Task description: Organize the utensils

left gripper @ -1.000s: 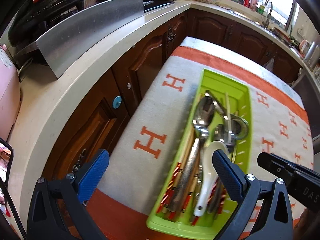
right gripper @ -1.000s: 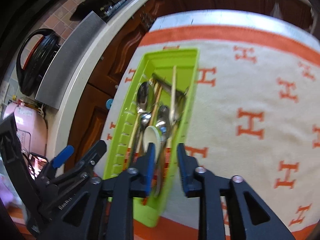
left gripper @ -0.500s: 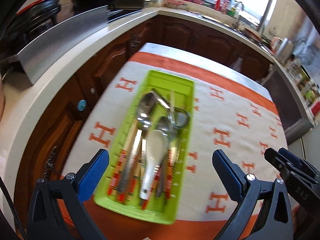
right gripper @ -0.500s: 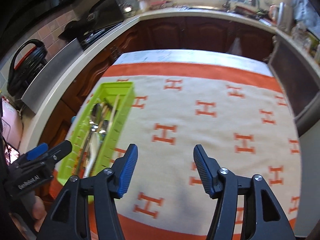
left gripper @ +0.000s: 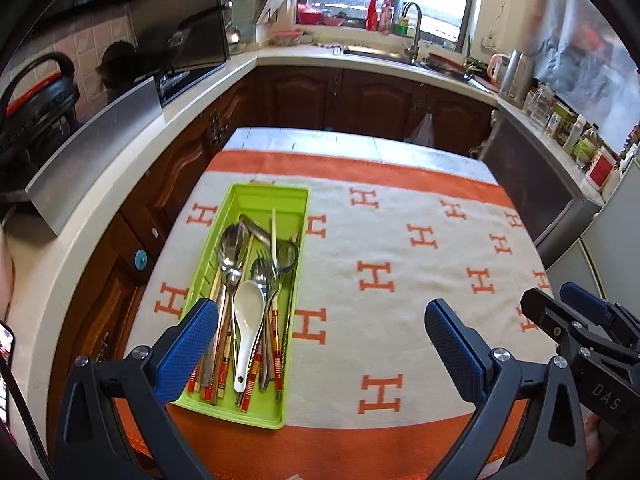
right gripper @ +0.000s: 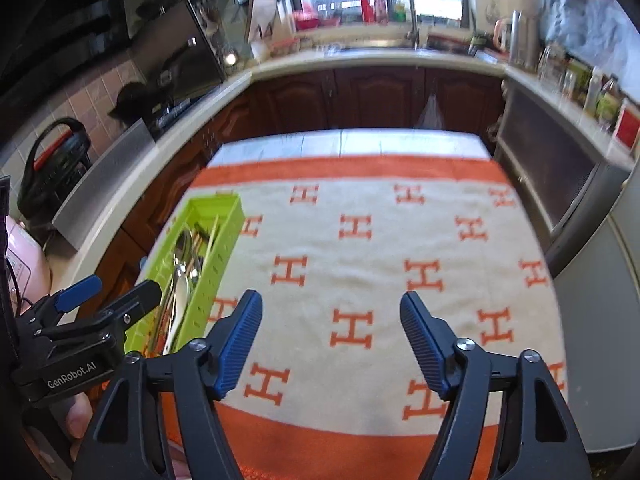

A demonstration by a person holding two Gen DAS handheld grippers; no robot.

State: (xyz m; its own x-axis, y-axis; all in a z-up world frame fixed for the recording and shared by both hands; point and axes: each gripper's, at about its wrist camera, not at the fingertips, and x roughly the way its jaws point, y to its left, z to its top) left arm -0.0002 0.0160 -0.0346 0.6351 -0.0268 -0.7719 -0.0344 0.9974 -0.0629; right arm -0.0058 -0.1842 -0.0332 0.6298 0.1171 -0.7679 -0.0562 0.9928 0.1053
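Note:
A lime green utensil tray [left gripper: 262, 200] [right gripper: 224, 236] lies on the left side of the table, on a cream cloth with orange H marks. It holds metal spoons [left gripper: 232, 244], a white ceramic spoon [left gripper: 248, 312], a fork and several chopsticks with red patterned ends [left gripper: 275, 332]. My left gripper [left gripper: 320, 332] hovers open above the table's near edge, its left finger over the tray's near end, nothing between its pads. My right gripper [right gripper: 331, 334] hangs over the bare cloth to the right of the tray; its jaws are opening and empty.
The table [left gripper: 360, 146] stands in a kitchen with wooden cabinets [left gripper: 296, 96] and a pale counter [left gripper: 80, 216] close on the left and behind. A steel panel [left gripper: 96, 148] and a black pot sit on the left counter. A grey appliance [right gripper: 600, 280] borders the right.
Both grippers have pulled back and risen away from the tray, so more of the table shows. The right gripper, nearly shut over the tray's utensils before, has spread wide and shifted right.

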